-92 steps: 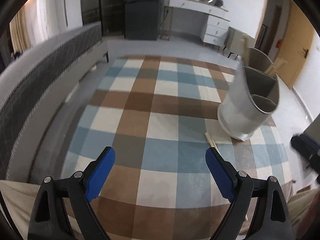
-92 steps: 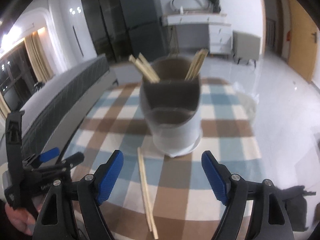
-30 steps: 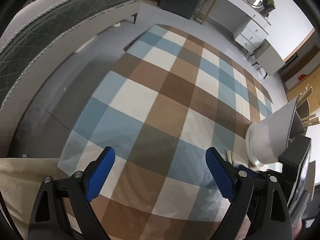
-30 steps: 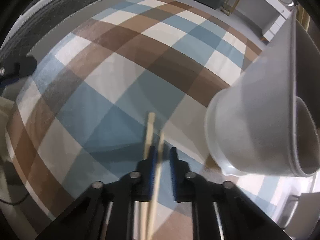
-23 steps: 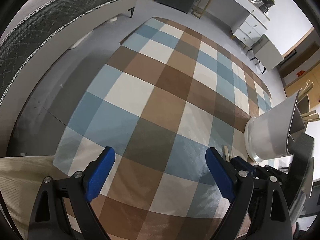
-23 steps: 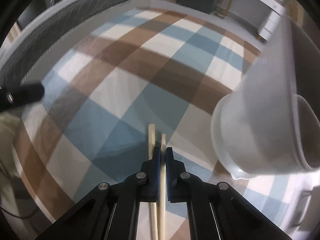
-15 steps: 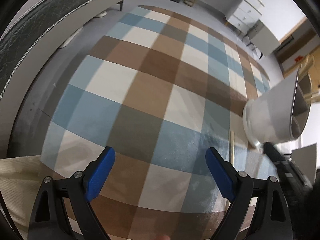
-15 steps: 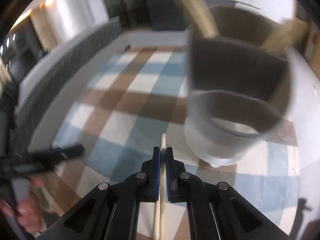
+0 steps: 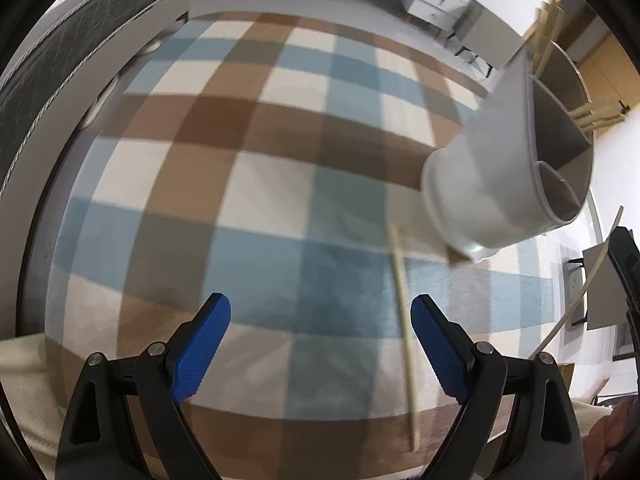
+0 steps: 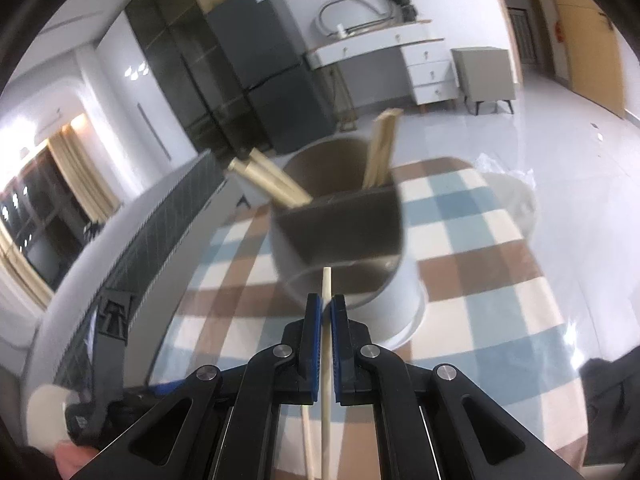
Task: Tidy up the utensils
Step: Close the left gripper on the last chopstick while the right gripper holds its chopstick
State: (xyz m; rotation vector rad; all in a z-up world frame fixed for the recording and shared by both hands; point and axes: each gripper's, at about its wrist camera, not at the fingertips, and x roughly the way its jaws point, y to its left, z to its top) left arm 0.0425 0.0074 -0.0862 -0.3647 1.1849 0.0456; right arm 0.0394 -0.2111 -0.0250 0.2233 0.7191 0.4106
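My right gripper [image 10: 326,300] is shut on one wooden chopstick [image 10: 326,280] and holds it raised in front of the grey utensil holder [image 10: 344,240]. The holder has several compartments, and two hold chopsticks [image 10: 380,148]. A second chopstick [image 9: 404,320] lies on the checked cloth just inside the right finger of my left gripper [image 9: 320,332], which is open and empty above the table. The holder [image 9: 500,184] stands at the right in the left wrist view. The held chopstick [image 9: 588,280] shows at that view's right edge.
The table [image 9: 240,160] carries a blue, brown and white checked cloth. A grey bed [image 9: 60,72] runs along the left. A dark fridge [image 10: 272,72], a white desk [image 10: 400,52] and a grey cabinet [image 10: 484,68] stand at the back.
My right gripper closed on one chopstick of the pair on the cloth and lifted it toward the holder. The other chopstick stays on the cloth. My left gripper shifted right, still open.
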